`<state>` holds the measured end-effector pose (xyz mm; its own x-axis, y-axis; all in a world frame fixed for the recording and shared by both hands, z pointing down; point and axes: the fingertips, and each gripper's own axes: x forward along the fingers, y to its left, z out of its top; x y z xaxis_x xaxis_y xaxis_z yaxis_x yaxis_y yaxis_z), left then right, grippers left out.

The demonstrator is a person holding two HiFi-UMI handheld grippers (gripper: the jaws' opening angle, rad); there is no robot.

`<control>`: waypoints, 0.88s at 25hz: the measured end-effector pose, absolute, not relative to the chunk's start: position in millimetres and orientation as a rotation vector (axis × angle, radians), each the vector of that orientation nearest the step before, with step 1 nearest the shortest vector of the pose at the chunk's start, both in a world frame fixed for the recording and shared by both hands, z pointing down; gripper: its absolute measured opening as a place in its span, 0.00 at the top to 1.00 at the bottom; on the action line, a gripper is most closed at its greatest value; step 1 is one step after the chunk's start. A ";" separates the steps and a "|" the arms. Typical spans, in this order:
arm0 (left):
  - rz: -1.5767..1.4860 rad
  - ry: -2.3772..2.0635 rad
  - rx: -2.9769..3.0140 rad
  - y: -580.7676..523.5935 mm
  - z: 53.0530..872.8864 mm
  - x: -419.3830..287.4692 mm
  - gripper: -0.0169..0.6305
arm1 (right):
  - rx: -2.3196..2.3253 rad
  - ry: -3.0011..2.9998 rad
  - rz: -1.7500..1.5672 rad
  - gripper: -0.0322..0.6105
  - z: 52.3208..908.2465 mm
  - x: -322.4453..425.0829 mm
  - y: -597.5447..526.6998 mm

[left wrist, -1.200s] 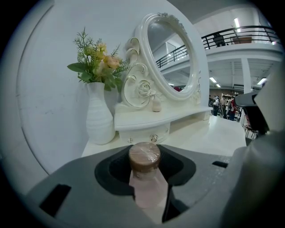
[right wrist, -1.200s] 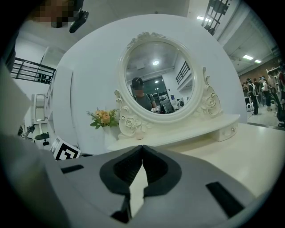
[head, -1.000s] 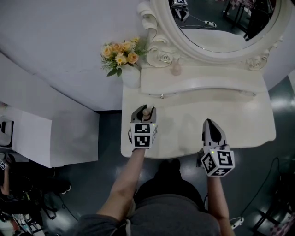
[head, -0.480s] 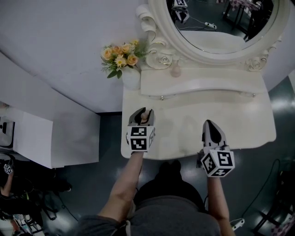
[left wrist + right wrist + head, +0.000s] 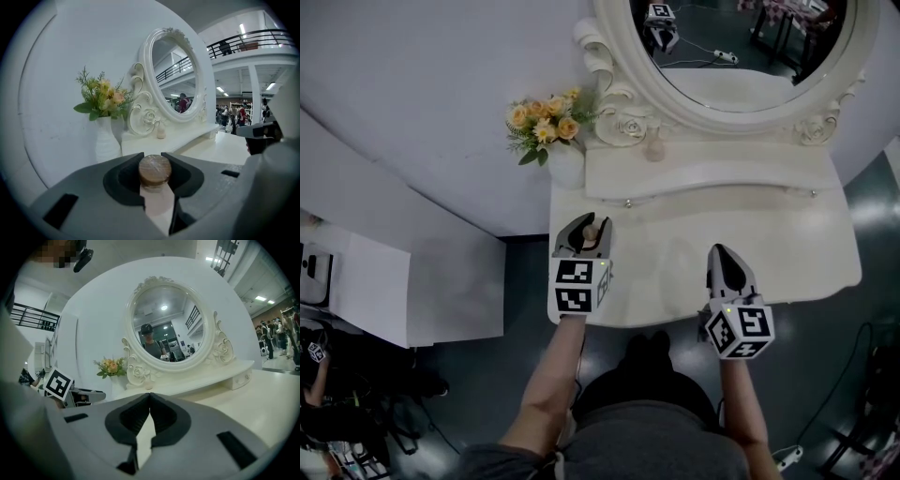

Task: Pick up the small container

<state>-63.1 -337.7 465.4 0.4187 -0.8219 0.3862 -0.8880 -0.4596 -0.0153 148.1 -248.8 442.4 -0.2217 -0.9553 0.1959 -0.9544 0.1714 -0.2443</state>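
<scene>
The small container [image 5: 154, 170], a pale bottle with a brown cork-like lid, sits between the jaws of my left gripper [image 5: 152, 153], whose dark pads press on it from both sides. In the head view that container [image 5: 590, 231] shows at the tip of the left gripper [image 5: 585, 225], over the front left part of the white dressing table [image 5: 806, 244]. My right gripper [image 5: 727, 251] hovers over the table's front right edge; in its own view the right gripper [image 5: 150, 394] has its tips touching, with nothing between them.
A white vase of yellow flowers [image 5: 565, 155] stands at the table's back left corner. A second small bottle [image 5: 655, 148] stands on the raised shelf [image 5: 712, 169] under the oval mirror [image 5: 741, 47]. The floor drops away at the table's front edge.
The left gripper has drawn back toward the person and slightly left, rising with the container in it. Its jaws have narrowed round the container. The right gripper has not moved.
</scene>
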 end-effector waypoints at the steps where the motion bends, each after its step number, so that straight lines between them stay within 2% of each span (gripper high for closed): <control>1: 0.506 -1.512 2.492 -337.4 459.2 -61.4 0.80 | -1.958 2.402 -0.496 0.95 441.6 147.9 -248.6; 22: 0.352 -1.465 2.680 -307.4 362.5 -38.9 0.80 | -1.979 2.391 -0.417 0.95 423.8 153.0 -231.5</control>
<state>-38.9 -307.4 362.5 0.5200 -0.8223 0.2312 -0.8377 -0.5439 -0.0501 153.0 -231.5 423.8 -0.2014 -0.9663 0.1605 -0.9636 0.1660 -0.2097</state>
